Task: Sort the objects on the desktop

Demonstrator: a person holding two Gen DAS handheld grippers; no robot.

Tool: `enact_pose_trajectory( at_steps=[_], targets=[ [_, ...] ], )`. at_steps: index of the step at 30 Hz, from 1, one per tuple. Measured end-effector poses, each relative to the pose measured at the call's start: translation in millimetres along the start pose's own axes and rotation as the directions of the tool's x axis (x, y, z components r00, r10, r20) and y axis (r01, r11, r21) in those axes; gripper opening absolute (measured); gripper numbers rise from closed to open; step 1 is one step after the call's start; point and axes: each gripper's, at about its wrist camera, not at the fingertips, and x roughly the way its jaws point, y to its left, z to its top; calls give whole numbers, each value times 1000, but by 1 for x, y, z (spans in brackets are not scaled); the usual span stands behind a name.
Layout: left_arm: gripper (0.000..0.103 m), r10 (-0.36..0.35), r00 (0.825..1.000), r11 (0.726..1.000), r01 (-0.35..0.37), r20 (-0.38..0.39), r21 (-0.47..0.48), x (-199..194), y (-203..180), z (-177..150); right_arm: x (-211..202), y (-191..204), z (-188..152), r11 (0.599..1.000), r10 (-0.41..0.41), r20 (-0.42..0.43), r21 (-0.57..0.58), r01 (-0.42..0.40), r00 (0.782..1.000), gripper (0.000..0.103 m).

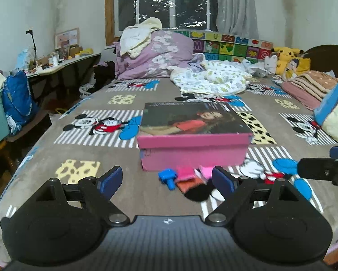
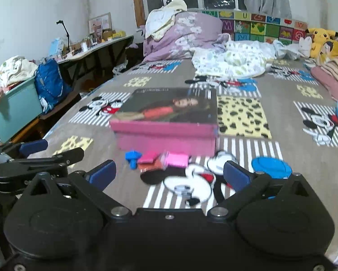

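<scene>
On the bed (image 1: 45,158), a pink box (image 1: 193,155) with a photo lid sits in the middle of the cartoon-print sheet. Small items lie in a cluster just in front of its near wall: a blue piece (image 1: 167,177), a pink block (image 1: 185,172), an orange block (image 1: 190,184) and a second pink block (image 1: 206,171), all motion-blurred, touching or nearly touching each other.

Left gripper (image 1: 167,180): jaws released, spread wide, nothing between the pads. The cluster lies ahead of the jaws, roughly on their centre line, with the blue piece about midway and the pink and orange blocks nearer the right finger. No contact visible.

Right gripper (image 2: 169,172): jaws also spread, empty. From its view the blue piece (image 2: 133,157), the pink blocks (image 2: 174,160) and the orange block (image 2: 149,166) lie ahead of the jaws and slightly left of centre, close to the box (image 2: 166,135). No contact.

Both grippers hang side by side over the near part of the bed; each shows at the edge of the other's view.
</scene>
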Motion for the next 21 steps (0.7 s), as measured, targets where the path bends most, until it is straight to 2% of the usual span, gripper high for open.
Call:
enact_pose_trajectory(
  at_steps=[8,12,21],
  targets=[
    [86,-45,999,999,45,15,21,-32,-15,-25,-16,-9,-26,1000,-15,2,10,15,1000,102],
    [86,-41,999,998,40,22,47,-42,-24,-35,-21,-9,-34,1000,-10,0,14,10,1000,102],
    [86,-48,998,999,46,49,26,-61,-24,-36,-34,-1,-42,1000,-18,23,-13,19,1000,102]
  ],
)
